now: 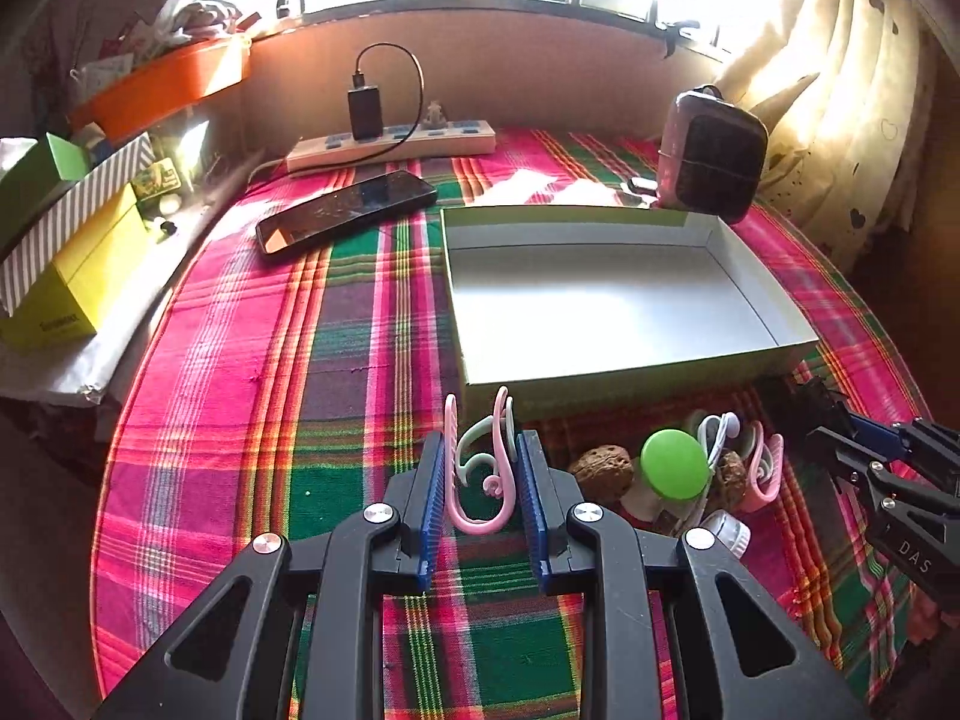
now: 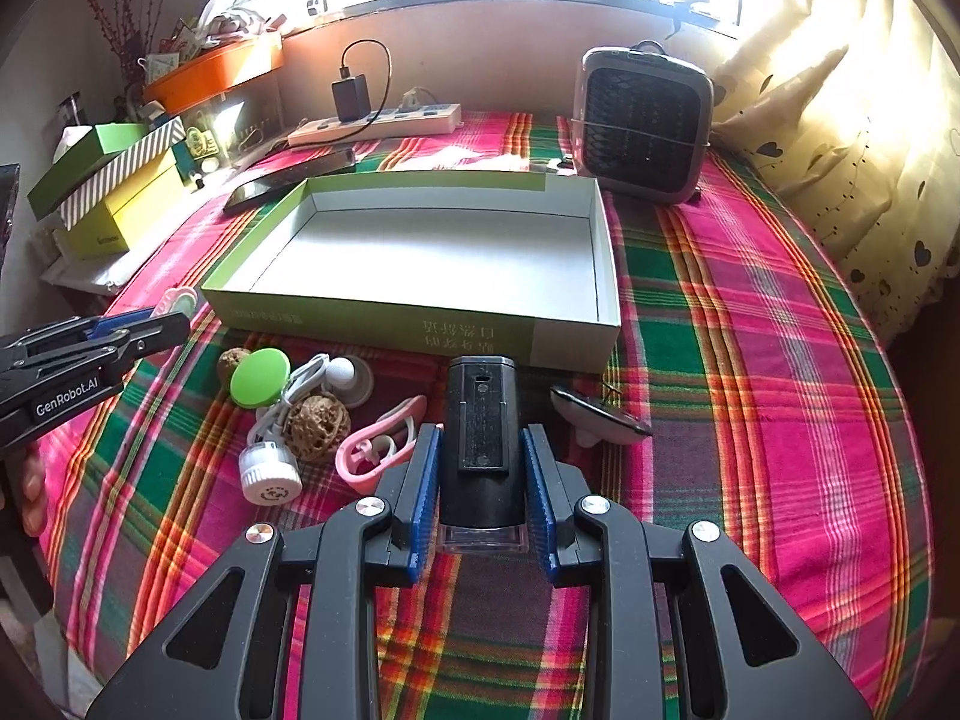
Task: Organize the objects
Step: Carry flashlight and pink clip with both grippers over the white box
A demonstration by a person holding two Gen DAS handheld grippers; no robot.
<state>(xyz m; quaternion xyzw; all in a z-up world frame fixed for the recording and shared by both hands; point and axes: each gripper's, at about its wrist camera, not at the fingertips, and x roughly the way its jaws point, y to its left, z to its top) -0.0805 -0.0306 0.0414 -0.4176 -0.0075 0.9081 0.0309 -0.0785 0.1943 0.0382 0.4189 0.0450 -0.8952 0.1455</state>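
My left gripper (image 1: pixel 480 450) is shut on a pink and pale-green clip (image 1: pixel 483 468), held just in front of the empty green-sided box (image 1: pixel 600 300). My right gripper (image 2: pixel 480 444) is shut on a black cylindrical device (image 2: pixel 480 438), just before the box's near wall (image 2: pixel 420 324). On the plaid cloth between them lie two walnuts (image 2: pixel 315 423), a green round lid (image 2: pixel 259 377), white earphones with a white cap (image 2: pixel 270 471), another pink clip (image 2: pixel 375 444) and a small black-and-white object (image 2: pixel 597 414). The left gripper also shows in the right wrist view (image 2: pixel 174 312).
A phone (image 1: pixel 345 210), a power strip with a charger (image 1: pixel 390 144) and a small fan heater (image 2: pixel 645 126) stand behind the box. Stacked yellow and striped boxes (image 1: pixel 72 264) and an orange tray (image 1: pixel 162 84) sit at the left. A curtain (image 2: pixel 840 138) hangs at the right.
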